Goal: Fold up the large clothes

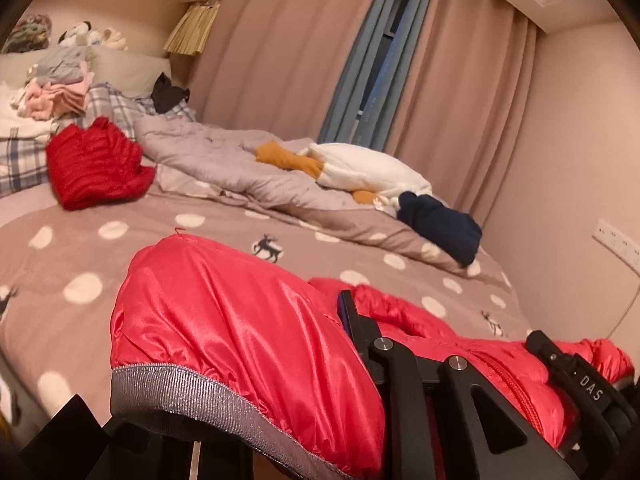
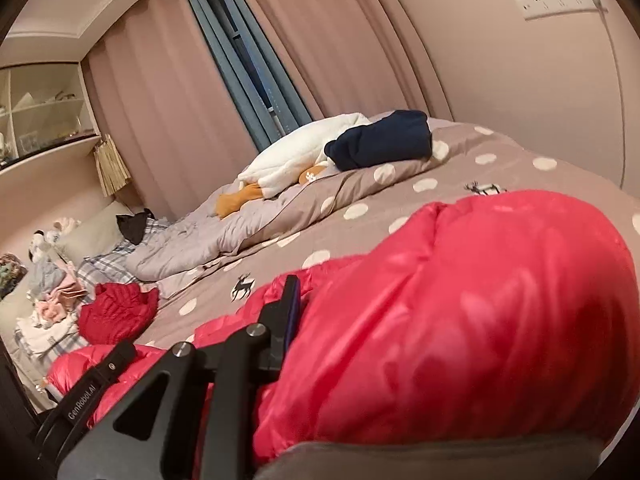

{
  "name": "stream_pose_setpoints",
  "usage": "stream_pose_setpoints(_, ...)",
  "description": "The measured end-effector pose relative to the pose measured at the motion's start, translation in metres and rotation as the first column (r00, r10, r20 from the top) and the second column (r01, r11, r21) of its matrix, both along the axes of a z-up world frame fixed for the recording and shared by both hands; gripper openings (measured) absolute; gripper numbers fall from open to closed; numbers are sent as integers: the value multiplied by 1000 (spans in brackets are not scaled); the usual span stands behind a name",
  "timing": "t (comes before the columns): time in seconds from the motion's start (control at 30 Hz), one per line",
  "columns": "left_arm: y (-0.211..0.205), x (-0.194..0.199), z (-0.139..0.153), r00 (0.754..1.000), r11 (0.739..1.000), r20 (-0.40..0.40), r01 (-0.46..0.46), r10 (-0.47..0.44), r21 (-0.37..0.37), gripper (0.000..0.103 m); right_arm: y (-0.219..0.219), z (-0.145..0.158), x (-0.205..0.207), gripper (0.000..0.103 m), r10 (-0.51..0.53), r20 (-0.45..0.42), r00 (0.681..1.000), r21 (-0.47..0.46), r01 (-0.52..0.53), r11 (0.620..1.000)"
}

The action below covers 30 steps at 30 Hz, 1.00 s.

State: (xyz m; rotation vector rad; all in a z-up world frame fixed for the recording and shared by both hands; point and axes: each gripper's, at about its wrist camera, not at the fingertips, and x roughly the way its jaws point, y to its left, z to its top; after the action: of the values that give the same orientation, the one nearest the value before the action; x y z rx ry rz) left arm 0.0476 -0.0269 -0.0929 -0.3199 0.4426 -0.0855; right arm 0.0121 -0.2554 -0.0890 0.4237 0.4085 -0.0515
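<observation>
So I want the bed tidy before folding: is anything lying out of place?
Yes: a dark red garment lies crumpled beside the folded pile, and a black item sits loose on the pillow.

Two red puffy garments are on the bed: one bright red jacket (image 1: pixel 224 320) up close and one darker red jacket (image 1: pixel 96 164) farther off. One navy garment (image 1: pixel 440 224), one white plush toy (image 1: pixel 368 168), one black item (image 1: pixel 168 94) and one stack of folded clothes (image 1: pixel 60 92) also lie there.

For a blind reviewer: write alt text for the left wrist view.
The left gripper is shut on a shiny red puffer jacket with a grey ribbed hem, held above a bed covered in a taupe polka-dot duvet. Farther back lie a darker red garment, a white plush toy, a navy garment and pink curtains.
</observation>
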Motion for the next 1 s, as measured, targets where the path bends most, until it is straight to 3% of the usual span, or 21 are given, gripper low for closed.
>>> stream_pose_setpoints(0.1,0,25,-2,1000,1000,-10,3,-3,6,20,-1,3,29,22,5,-13,1000,-17,-5,1000)
stream_pose_setpoints(0.3,-16,73,-14,999,994,-32,9,-6,108,20,-2,-5,92,22,1,-87,996,-63,-7,998)
stream_pose_setpoints(0.4,-14,90,-27,998,996,-56,16,-11,86,20,-6,-13,119,22,12,-133,991,-63,-21,998)
stream_pose_setpoints(0.47,-10,102,-37,995,999,-101,22,-17,45,20,-10,-25,128,22,23,-143,989,-48,-31,998)
stream_pose_setpoints(0.53,-12,110,-41,988,998,-152,29,-21,51,20,-10,-36,134,23,19,-170,985,-65,-30,997)
stream_pose_setpoints(0.67,-15,112,-40,989,1000,-149,-2,6,26,22,-11,-39,140,23,30,-191,981,-95,-49,994)
stream_pose_setpoints(0.73,-17,111,-38,990,1000,-144,-3,6,22,28,-15,-36,138,27,42,-190,981,-75,-57,996)
stream_pose_setpoints(0.8,-19,110,-36,990,1000,-140,9,-5,25,48,-18,-33,138,32,57,-185,981,-47,-67,997)
stream_pose_setpoints(0.87,-17,108,-35,991,1000,-132,19,-18,1,55,-20,-32,136,38,71,-181,981,-6,-73,997)
stream_pose_setpoints(0.9,-14,105,-34,992,1000,-127,13,-16,-22,57,-19,-31,134,47,77,-171,982,-2,-78,997)
stream_pose_setpoints(0.93,-12,106,-32,992,999,-125,9,-13,-35,57,-16,-28,130,56,84,-149,985,-22,-88,996)
stream_pose_setpoints(1.0,-7,104,-28,993,998,-121,2,-10,-66,60,-12,-23,122,62,73,-116,991,-68,-81,994)
